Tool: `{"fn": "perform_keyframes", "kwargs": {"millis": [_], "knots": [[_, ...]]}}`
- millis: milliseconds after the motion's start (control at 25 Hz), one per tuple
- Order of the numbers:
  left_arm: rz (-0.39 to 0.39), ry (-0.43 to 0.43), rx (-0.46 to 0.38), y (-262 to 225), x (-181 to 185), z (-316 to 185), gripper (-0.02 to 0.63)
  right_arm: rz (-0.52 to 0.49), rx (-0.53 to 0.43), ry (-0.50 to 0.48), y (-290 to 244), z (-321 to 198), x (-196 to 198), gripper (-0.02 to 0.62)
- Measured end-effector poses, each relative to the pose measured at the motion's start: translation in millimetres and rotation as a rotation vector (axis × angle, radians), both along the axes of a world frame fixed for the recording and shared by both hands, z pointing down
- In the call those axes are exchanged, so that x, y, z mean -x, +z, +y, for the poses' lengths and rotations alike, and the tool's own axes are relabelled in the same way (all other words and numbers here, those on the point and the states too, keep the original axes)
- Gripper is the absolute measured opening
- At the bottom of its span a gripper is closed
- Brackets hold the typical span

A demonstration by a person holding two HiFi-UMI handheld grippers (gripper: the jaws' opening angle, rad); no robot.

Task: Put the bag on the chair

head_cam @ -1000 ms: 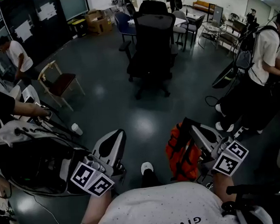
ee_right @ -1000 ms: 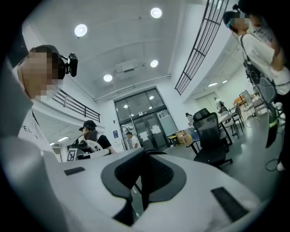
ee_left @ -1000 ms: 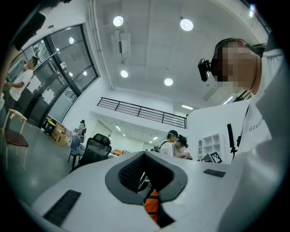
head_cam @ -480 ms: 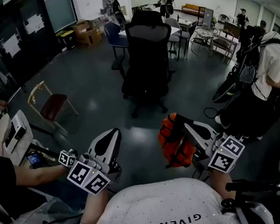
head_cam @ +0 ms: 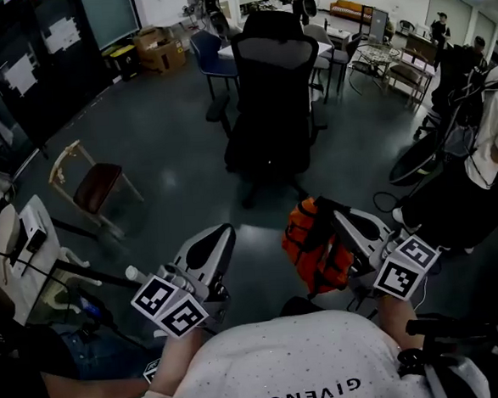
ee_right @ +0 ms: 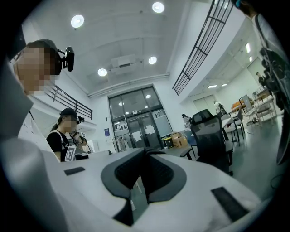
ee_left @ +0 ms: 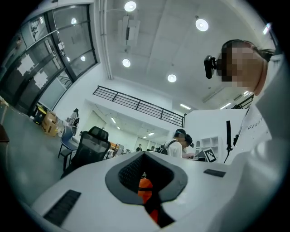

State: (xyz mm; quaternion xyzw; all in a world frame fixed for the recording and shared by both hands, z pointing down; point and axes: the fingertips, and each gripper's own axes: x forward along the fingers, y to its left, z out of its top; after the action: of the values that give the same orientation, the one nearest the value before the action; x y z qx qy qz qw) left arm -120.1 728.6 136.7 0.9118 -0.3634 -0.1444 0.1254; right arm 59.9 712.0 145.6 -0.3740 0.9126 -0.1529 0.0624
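An orange bag [head_cam: 314, 247] with black straps hangs in the air from my right gripper [head_cam: 339, 216], which is shut on a strap at the bag's top. In the right gripper view the jaws [ee_right: 147, 152] are closed with a dark strap pinched at their tip. The black office chair [head_cam: 267, 99] stands ahead on the dark floor with its back towards me, and also appears in the right gripper view [ee_right: 210, 140]. My left gripper [head_cam: 215, 241] is shut and empty, to the left of the bag. Its own view catches a bit of the orange bag [ee_left: 145, 189] past its closed jaws.
A wooden chair with a maroon seat [head_cam: 95, 183] stands at the left. A blue chair [head_cam: 209, 56], cardboard boxes [head_cam: 158, 47] and tables [head_cam: 340, 34] lie behind the office chair. A person with a backpack [head_cam: 488, 147] stands at the right, with a seated person [head_cam: 23, 375] at the lower left.
The black chair now sits slightly nearer and more central. The bag and right gripper have risen a little, still gripped. The left gripper shifted slightly right.
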Motion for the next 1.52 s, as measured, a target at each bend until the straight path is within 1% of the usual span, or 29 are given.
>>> {"fn": "perform_keyframes", "kwargs": {"millis": [120, 200, 400, 480, 600, 800, 960, 1080, 1160, 1280, 1360, 1400, 1520], "knots": [[0.014, 0.016, 0.000, 4, 3, -13, 0.008, 0.007, 0.019, -0.017, 9, -19, 10, 0.023], [0.010, 0.023, -0.004, 8, 5, -24, 0.008, 0.011, 0.030, -0.031, 14, -34, 17, 0.023], [0.032, -0.003, -0.003, 11, 15, -48, 0.008, 0.022, 0.036, -0.064, 22, -65, 24, 0.023], [0.020, -0.025, 0.005, 15, 22, -64, 0.008, 0.011, 0.033, -0.075, 23, -82, 27, 0.023], [-0.012, -0.061, 0.025, 17, 24, -100, 0.008, -0.004, 0.029, -0.097, 20, -120, 26, 0.023], [0.001, -0.100, 0.079, 18, 20, -175, 0.008, -0.007, 0.030, -0.138, 11, -194, 20, 0.023], [-0.011, -0.175, 0.076, 15, 21, -230, 0.008, -0.005, 0.006, -0.168, 2, -252, 18, 0.023], [0.007, -0.237, 0.096, 19, 23, -263, 0.008, -0.005, 0.012, -0.179, 0, -289, 10, 0.023], [-0.002, -0.267, 0.100, 23, 25, -285, 0.008, -0.008, 0.010, -0.183, -2, -314, 7, 0.023], [-0.036, -0.284, 0.128, 37, 19, -306, 0.008, -0.011, 0.016, -0.187, 4, -344, 5, 0.023], [-0.055, -0.294, 0.151, 47, 14, -318, 0.008, -0.019, 0.041, -0.183, 14, -365, 2, 0.023], [-0.059, -0.306, 0.151, 49, 12, -324, 0.008, -0.024, 0.058, -0.182, 18, -374, 0, 0.023], [-0.043, -0.354, 0.113, 42, 14, -335, 0.008, -0.027, 0.090, -0.185, 31, -394, -7, 0.023]]}}
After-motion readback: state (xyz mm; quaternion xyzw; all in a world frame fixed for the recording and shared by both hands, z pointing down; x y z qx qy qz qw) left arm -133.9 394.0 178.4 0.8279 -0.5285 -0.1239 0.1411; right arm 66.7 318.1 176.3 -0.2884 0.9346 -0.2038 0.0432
